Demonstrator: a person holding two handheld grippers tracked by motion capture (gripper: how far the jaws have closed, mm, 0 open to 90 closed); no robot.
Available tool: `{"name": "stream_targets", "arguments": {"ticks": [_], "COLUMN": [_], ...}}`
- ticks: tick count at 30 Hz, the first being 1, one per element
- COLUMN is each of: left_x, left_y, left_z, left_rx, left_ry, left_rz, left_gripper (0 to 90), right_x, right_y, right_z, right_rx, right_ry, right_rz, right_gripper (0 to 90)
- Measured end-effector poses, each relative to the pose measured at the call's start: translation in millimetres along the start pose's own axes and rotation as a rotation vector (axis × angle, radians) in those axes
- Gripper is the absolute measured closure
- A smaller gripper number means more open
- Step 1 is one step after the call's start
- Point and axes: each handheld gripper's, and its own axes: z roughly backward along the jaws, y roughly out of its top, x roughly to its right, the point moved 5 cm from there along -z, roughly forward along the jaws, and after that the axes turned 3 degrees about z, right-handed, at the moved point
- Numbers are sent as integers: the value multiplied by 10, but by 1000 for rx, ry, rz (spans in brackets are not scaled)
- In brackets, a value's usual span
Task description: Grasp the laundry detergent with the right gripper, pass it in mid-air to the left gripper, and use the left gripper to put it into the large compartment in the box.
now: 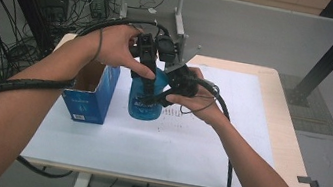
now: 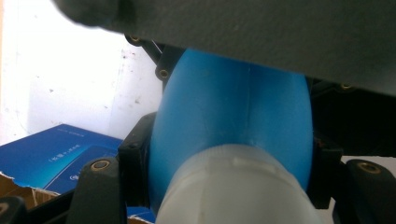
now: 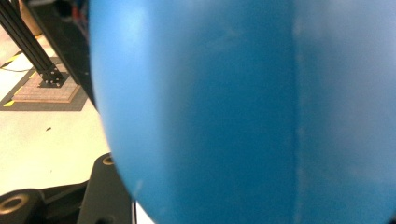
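High view | left gripper [image 1: 145,62] clamped on blue bottle [image 1: 146,98] top | right gripper [image 1: 171,87] clamped on its side

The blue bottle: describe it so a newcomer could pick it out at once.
On the white-topped table, just right of the open blue cardboard box, stands the translucent blue plastic bottle with a white cap. Unlike the square-cornered box, it is rounded, and it is clamped by both claws, left claw and right claw.

Even, diffuse indoor lighting; soft shadows.
The blue bottle [image 3: 243,112] is rendered blurred close up; white paper [image 2: 60,70] is overexposed.
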Motion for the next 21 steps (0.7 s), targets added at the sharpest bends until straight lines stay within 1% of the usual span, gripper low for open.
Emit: {"name": "stream_targets", "arguments": {"ticks": [7,11,21], "left_x": [3,10,-4], "left_y": [0,-6,-9], "left_z": [-1,-9,-18], "left_rx": [7,18,10], "left_ry": [8,10,9], "left_rz": [-5,1,1], "left_gripper": [364,364,365], "right_x": [0,1,7], "right_y": [2,1,-7], "right_z": [2,-2,-14], "right_rx": [0,-3,-1], "right_ry": [-5,-10,-7], "right_rz": [1,3,0], "right_gripper": [425,425,424]}}
